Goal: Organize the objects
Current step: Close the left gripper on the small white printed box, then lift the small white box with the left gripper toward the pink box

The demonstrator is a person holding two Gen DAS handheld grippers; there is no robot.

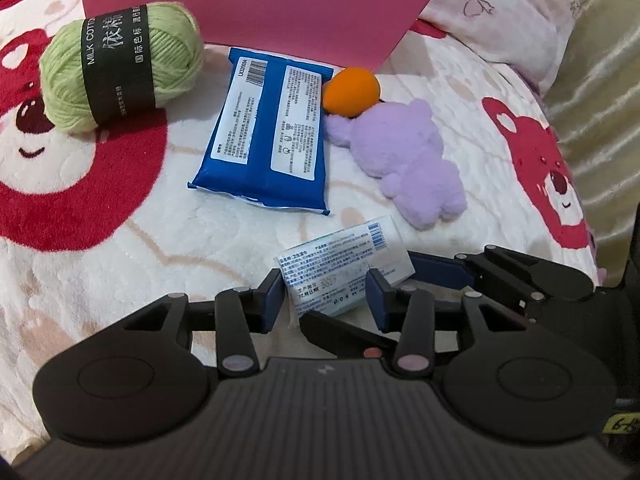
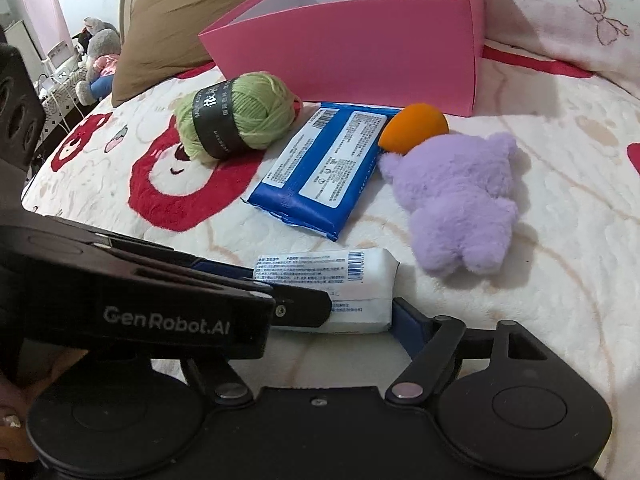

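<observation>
A small white tissue pack (image 1: 346, 266) lies on the blanket between the fingers of my left gripper (image 1: 326, 298), whose jaws stand at its two sides; contact is hard to judge. The pack also shows in the right wrist view (image 2: 328, 280). My right gripper (image 2: 344, 312) is at the same pack; its right finger (image 2: 408, 332) is beside the pack's end, and the left gripper's body hides its left finger. Farther off lie a blue wipes pack (image 1: 266, 130), green yarn (image 1: 120, 68), an orange ball (image 1: 351, 92) and a purple plush (image 1: 408, 160). A pink box (image 2: 360, 40) stands behind.
The bed has a white blanket with red bear prints (image 1: 60, 200). A pale pillow (image 2: 560, 12) lies at the back right and a brown cushion (image 2: 160, 28) at the back left. The bed edge is on the left (image 2: 40, 184).
</observation>
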